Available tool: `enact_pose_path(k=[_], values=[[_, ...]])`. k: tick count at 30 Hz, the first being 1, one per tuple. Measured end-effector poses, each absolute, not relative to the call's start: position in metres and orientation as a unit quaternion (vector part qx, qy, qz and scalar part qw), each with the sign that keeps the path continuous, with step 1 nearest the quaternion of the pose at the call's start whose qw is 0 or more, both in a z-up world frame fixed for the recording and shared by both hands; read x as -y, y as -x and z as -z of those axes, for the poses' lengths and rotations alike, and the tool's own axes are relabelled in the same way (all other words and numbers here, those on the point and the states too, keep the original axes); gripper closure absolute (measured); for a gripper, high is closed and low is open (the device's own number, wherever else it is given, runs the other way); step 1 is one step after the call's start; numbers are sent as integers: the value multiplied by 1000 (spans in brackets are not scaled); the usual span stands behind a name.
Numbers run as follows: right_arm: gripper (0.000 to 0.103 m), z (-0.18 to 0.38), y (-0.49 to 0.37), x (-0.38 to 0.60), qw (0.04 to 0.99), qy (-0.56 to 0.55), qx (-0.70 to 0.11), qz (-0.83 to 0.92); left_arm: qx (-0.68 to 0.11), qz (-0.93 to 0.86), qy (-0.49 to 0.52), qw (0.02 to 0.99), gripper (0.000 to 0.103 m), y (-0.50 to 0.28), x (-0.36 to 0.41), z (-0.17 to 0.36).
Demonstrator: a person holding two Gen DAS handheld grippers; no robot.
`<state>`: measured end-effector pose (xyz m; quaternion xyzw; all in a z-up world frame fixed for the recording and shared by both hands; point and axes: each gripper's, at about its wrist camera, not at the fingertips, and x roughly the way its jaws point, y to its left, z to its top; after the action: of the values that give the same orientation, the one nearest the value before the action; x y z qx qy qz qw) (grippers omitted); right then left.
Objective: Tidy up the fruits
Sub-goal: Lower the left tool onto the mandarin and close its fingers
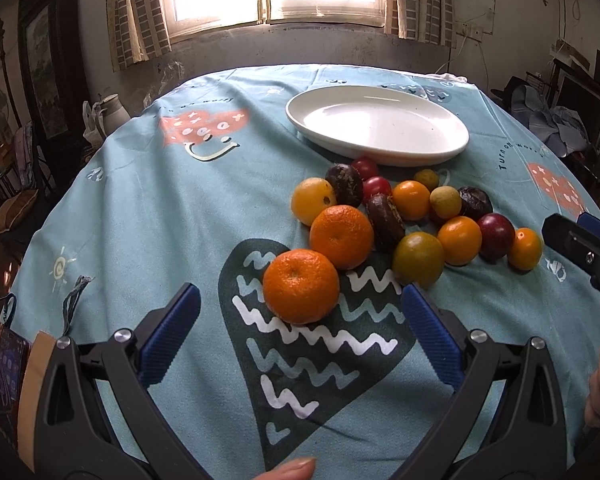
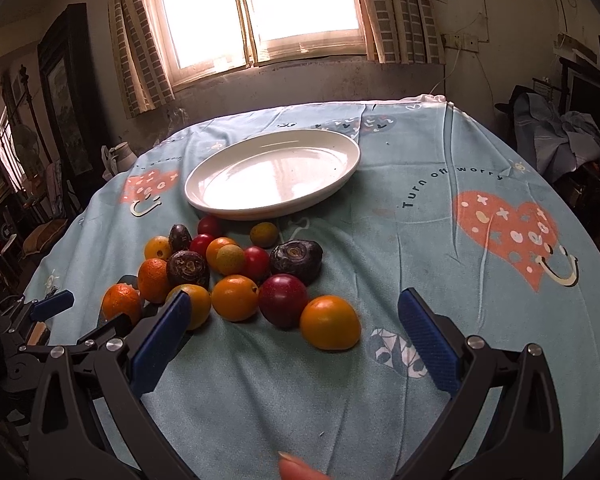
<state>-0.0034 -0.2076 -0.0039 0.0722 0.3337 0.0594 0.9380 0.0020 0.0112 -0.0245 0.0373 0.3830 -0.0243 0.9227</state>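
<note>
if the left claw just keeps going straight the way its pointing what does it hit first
Most likely the nearest orange: it sits on the tablecloth just ahead, between the open left claw tips. Behind it lies a second orange. Depth is hard to judge.

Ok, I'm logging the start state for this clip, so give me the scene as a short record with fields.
surface: table with blue patterned cloth
plate: white plate, nothing on it
fruit: mixed pile on the cloth, beside the plate
left gripper: jaws open, nearest orange between them, not gripped
right gripper: jaws open, holding nothing
</note>
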Motion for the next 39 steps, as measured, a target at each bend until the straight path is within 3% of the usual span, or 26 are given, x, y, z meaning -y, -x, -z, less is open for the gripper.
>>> enact_pose_path(k=[23, 34, 36, 39], values=[[1, 22, -8, 201, 920, -63, -379, -75, -399, 13, -35, 916, 2, -12, -14, 27], [1, 31, -12, 195, 908, -11, -408, -91, -453, 17, -29, 891, 2, -31, -28, 46], [4, 32, -14, 197, 906, -3, -412, -97, -458, 19, -30, 888, 2, -37, -30, 48], [15, 35, -21, 197, 900, 12, -423, -105, -467, 25, -34, 883, 2, -44, -30, 52]])
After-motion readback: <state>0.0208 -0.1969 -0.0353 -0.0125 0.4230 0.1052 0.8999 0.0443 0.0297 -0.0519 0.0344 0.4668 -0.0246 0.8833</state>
